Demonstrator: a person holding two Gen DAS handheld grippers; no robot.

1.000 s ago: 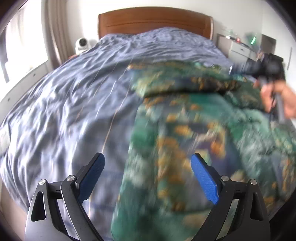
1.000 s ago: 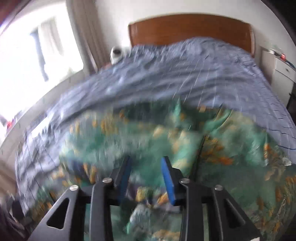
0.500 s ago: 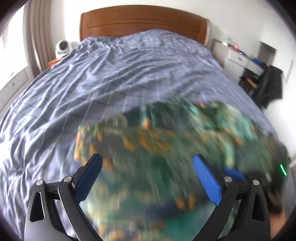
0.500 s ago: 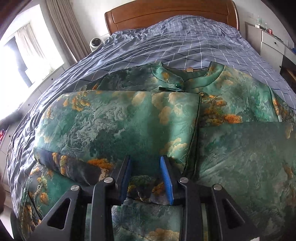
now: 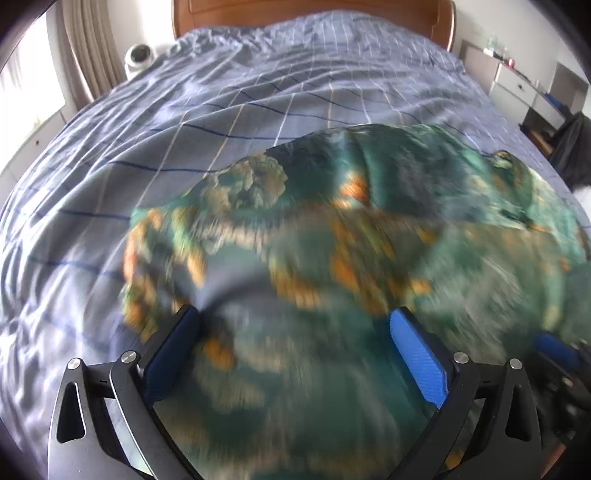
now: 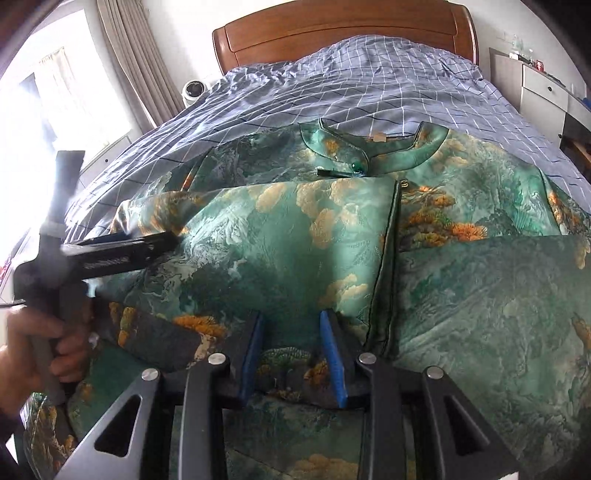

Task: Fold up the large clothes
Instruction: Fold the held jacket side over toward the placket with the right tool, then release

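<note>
left tongs [image 5: 295, 343] swung over robe [image 6: 295, 240], just opened wide, empty; right tongs [image 6: 291, 350] narrow, gripping robe fold.

Your garment [image 6: 288, 240] is green brocade with orange and cream clouds and dark piping. The bed's cover [image 6: 369, 74] is grey-blue with a white and navy check; its headboard [image 6: 332, 33] is reddish-brown wood. Your hand-held gripper pads [image 6: 332, 354] are blue.

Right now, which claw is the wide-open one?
The left claw: its jaws have just been opening and stand wide over the green garment, gripping nothing. The right claw is narrow, with cloth between its pads.
</note>
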